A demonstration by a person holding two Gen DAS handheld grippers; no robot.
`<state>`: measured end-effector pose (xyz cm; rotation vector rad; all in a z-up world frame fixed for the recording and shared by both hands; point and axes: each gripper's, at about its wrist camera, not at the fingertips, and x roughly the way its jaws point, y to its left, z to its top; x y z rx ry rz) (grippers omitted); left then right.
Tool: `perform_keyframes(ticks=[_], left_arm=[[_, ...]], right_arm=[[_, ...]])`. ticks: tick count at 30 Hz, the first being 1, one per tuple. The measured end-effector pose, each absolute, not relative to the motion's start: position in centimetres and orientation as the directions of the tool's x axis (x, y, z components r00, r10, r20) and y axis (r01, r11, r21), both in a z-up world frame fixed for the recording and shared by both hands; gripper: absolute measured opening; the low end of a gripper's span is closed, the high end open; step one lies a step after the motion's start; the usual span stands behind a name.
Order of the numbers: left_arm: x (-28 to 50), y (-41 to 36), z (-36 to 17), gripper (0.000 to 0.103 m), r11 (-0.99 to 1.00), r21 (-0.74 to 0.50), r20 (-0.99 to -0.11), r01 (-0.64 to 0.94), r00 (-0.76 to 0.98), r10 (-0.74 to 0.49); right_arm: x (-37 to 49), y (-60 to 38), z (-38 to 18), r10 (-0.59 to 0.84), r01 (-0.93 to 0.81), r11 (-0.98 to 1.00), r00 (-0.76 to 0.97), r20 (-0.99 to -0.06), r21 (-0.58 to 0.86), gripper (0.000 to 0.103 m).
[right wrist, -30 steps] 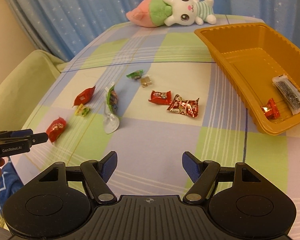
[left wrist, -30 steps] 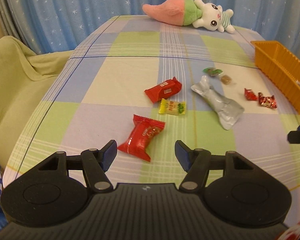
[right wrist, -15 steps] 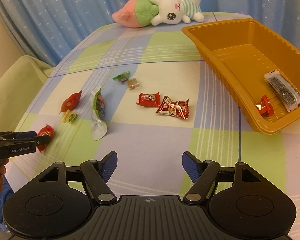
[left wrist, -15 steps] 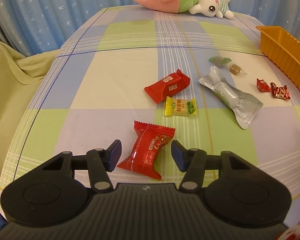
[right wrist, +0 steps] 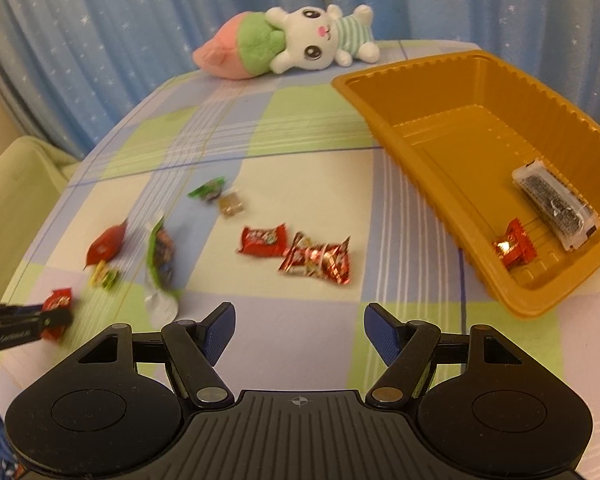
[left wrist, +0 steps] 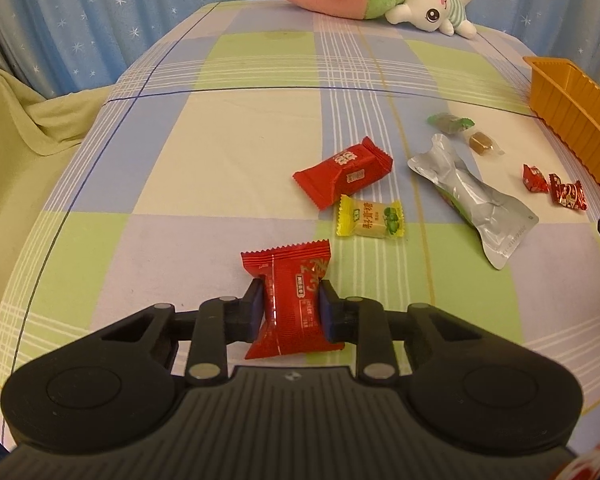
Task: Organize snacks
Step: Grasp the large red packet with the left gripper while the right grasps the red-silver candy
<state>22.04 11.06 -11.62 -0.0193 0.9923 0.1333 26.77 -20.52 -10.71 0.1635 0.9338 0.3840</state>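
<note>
The left tongs [left wrist: 288,312] sit low over the near edge of the worktop [left wrist: 236,152], their blue pads pinching the waist of a red snack packet [left wrist: 290,304] from both sides. The packet stands lengthwise between the fingers, its crimped far end pointing toward the middle of the worktop. In the right wrist view the left tongs [right wrist: 56,318] show at the left edge, blurred, with the red snack packet [right wrist: 58,304] at their tip.

The right tongs [right wrist: 300,334] are spread wide with nothing between them, held above the near edge over a bare pale patch of the checked cloth.

The worktop wears a cloth of green, blue, lilac and cream squares. Beyond the held packet lie a yellow candy [left wrist: 370,218], just past it a second red packet [left wrist: 344,172], and to their right a silver pouch [left wrist: 474,200]. Near the pouch's far end are a green-wrapped sweet [left wrist: 450,123] and a brown sweet [left wrist: 482,143], close together. Two small red candies [left wrist: 554,186] lie close together near the right edge, just beside the orange tray [right wrist: 440,92]. Inside the tray, at its near end, rest a clear-wrapped dark bar [right wrist: 554,204] and a red candy [right wrist: 514,248], apart from each other.

A plush rabbit [right wrist: 296,44] lies along the far edge. Blue star-dotted curtains [left wrist: 100,20] hang behind, and a pale green drape [left wrist: 16,152] borders the left edge.

The left half of the cloth is open, as is the strip between the scattered sweets and the near edge.
</note>
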Motion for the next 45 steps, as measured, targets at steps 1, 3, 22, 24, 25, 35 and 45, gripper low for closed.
perform_keyframes(ticks=[1,3,22,24,25,35,45], left_arm=[[22.1,11.2,-11.6,0.025,0.991,0.045,-0.835,-0.125,0.54,0.106],[22.1,11.4,-11.3,0.025,0.99,0.043,-0.832,-0.133,0.543,0.11],[22.8,13.6,-10.2,0.025,0.978,0.044,-0.82,-0.202,0.552,0.151],[22.9,13.7,-10.3,0.025,0.978,0.044,-0.821,-0.205,0.55,0.152],[22.9,13.8,-10.3,0.025,0.978,0.045,-0.822,-0.205,0.549,0.153],[23.0,13.8,-10.4,0.025,0.977,0.045,-0.825,-0.207,0.543,0.153],[22.7,13.3,-10.0,0.025,0.979,0.043,-0.821,-0.197,0.552,0.147]], right_arm=[[27.0,-20.5,-10.8,0.383,-0.244,0.923,0.538,-0.751,0.297,0.072],[27.5,-20.5,-10.8,0.37,-0.234,0.929,0.548,-0.751,0.287,0.072],[31.4,-18.2,-12.5,0.284,-0.205,0.958,0.585,-0.76,0.201,0.052],[31.6,-18.1,-12.8,0.282,-0.199,0.959,0.583,-0.762,0.203,0.049],[31.8,-18.0,-13.0,0.28,-0.194,0.96,0.579,-0.766,0.204,0.047],[31.5,-17.6,-13.4,0.272,-0.219,0.96,0.596,-0.756,0.174,0.037],[30.6,-17.7,-13.2,0.299,-0.249,0.951,0.588,-0.752,0.183,0.032]])
